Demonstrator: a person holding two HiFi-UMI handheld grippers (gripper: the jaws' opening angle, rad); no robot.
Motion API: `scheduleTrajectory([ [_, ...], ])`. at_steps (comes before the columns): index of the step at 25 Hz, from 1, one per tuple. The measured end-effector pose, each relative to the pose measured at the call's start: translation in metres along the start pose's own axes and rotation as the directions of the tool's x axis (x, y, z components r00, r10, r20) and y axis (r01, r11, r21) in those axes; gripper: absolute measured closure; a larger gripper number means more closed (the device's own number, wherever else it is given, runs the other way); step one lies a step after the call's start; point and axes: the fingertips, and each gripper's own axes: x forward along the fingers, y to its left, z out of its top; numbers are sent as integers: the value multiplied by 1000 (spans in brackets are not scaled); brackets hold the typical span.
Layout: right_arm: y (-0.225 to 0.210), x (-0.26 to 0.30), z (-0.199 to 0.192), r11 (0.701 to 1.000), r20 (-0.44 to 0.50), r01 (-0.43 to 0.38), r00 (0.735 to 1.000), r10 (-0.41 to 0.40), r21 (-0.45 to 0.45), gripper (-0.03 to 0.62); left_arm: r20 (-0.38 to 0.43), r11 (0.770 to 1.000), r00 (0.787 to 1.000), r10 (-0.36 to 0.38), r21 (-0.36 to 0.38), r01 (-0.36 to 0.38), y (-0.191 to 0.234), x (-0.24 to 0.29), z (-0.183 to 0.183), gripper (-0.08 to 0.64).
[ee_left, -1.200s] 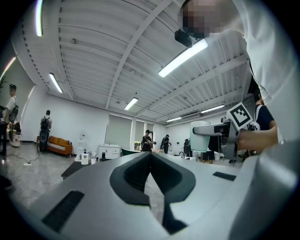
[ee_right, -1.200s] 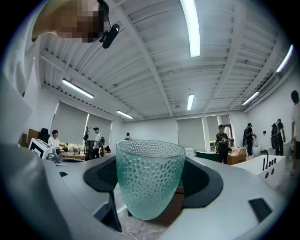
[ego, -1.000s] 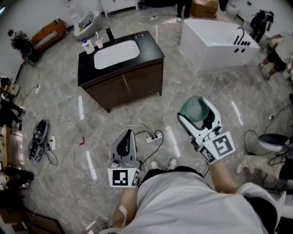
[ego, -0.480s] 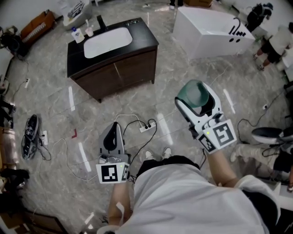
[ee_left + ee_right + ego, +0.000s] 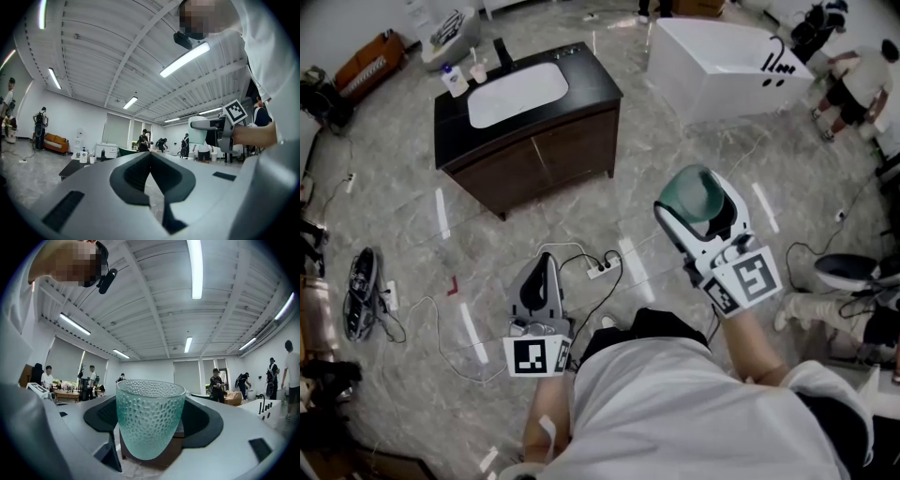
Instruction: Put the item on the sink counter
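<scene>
Right hand-held gripper (image 5: 697,204) clamps green glass cup (image 5: 150,420): upright, long axis vertical, mouth up. Left hand-held gripper (image 5: 150,157): jaws together, empty.

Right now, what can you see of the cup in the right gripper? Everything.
The cup is a translucent teal-green tumbler, glass by its look. It has a dimpled wall and a smooth round rim, and it tapers to a narrower base. It looks empty. It stands upright between the jaws of the right gripper, which are shut on its lower sides; nothing else touches it. It is held in the air above the floor, well short of the sink counter.
</scene>
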Motion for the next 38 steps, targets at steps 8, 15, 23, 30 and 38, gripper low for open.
scheduleTrajectory([
  [8, 2, 10, -1, 1000, -12, 7, 1000, -7, -5, 189, 0, 1000, 1000, -13, -16, 13, 10, 8, -2, 558],
  [15, -3, 22, 0, 1000, -1, -6, 1000, 6, 1, 189, -5, 1000, 1000, -21, -15, 21, 11, 19, -2, 558],
  [23, -26, 43, -10, 999, 9, -37, 999, 37, 25, 189, -11, 1000, 1000, 13, 4, -13, 11, 43, -6, 558],
  [30, -53, 73, -12, 996, 7, -89, 996, 89, 18, 189, -18, 999, 999, 40, 7, -40, 12, 81, -9, 558],
  [38, -92, 93, -20, 994, 4, -98, 995, 98, 41, 189, -17, 999, 999, 46, 18, -45, 7, 131, -10, 558],
])
